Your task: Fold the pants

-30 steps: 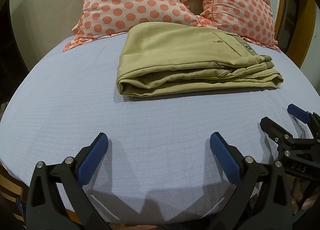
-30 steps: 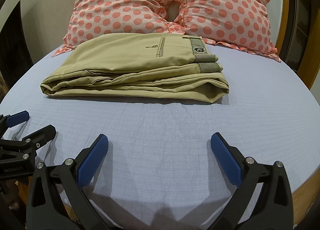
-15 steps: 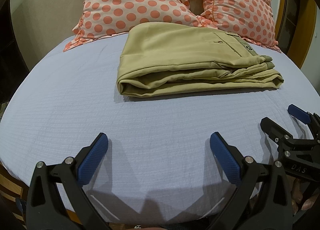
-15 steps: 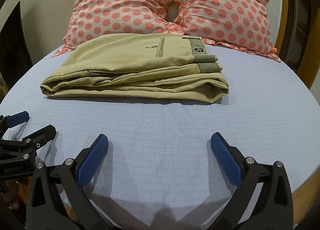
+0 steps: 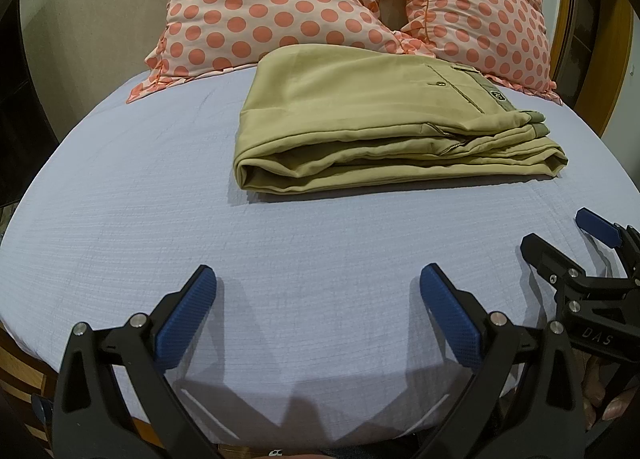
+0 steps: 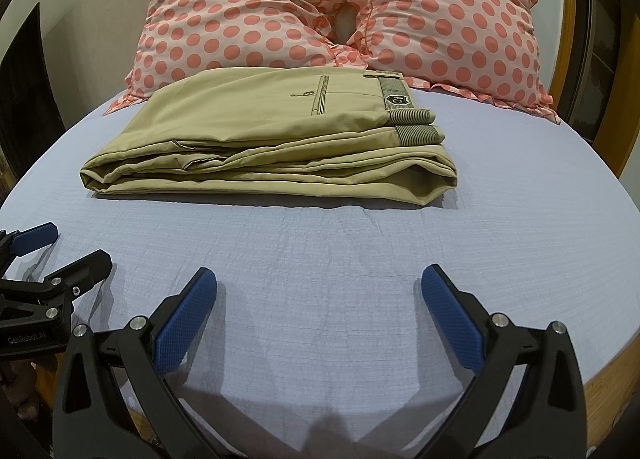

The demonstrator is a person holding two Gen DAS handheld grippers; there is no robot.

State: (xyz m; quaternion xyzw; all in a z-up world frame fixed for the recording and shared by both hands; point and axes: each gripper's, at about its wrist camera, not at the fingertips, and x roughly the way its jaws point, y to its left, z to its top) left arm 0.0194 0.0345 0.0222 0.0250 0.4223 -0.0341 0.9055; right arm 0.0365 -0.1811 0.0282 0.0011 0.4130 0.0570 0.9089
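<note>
Both grippers: the left gripper (image 5: 318, 313) and the right gripper (image 6: 320, 315) hovered low over the near part of the bed, side by side, each with its blue-padded fingers spread wide apart and holding nothing.
Pants: the khaki pants (image 6: 272, 139) lay folded into a flat, layered stack toward the far side of the bed, well apart from both grippers, with the back pocket and striped waistband on top at the right.
Bed: the pale blue sheet (image 5: 160, 219) looked lightly wrinkled but otherwise bare between the grippers and the stack.
Pillows: two pink polka-dot pillows (image 6: 280, 11) stood just behind the pants, the far edge of the stack near or touching them; which could not be told.
Progress: judging from the tidy stack, the folding appeared finished or nearly so.
Loose layers: the near edge showed several uneven folds; a further tuck or press there could drag one layer and slide the upper part off square.
Open end: the right end gaped slightly, so a finger could slip inside it and unfold the stack.
Sheet: fingertips brought in low could catch the sheet and pull the pants askew.
Crowding: the grippers sat close together, so a careless sideways move could knock one against the other.
</note>
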